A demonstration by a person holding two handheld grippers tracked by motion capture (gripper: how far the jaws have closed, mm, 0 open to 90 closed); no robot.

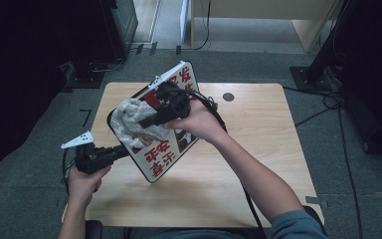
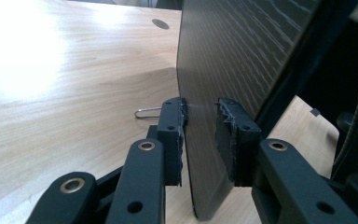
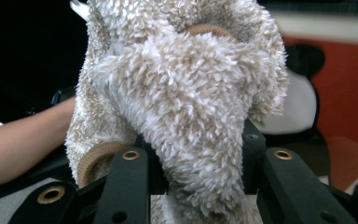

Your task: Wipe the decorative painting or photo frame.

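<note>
A white sign board with red characters and a black rim is held tilted above the wooden table. My left gripper is shut on its lower left edge; in the left gripper view the board's dark back stands between the jaws of that gripper. A fluffy beige cloth lies against the board's upper left face, with my right gripper shut on it. In the right gripper view the cloth bulges out from between the jaws of the gripper and hides most of the board.
A round cable hole sits near the table's far edge. A bent wire clip lies on the tabletop beside my left jaw. Cables and dark stands surround the table on the grey floor.
</note>
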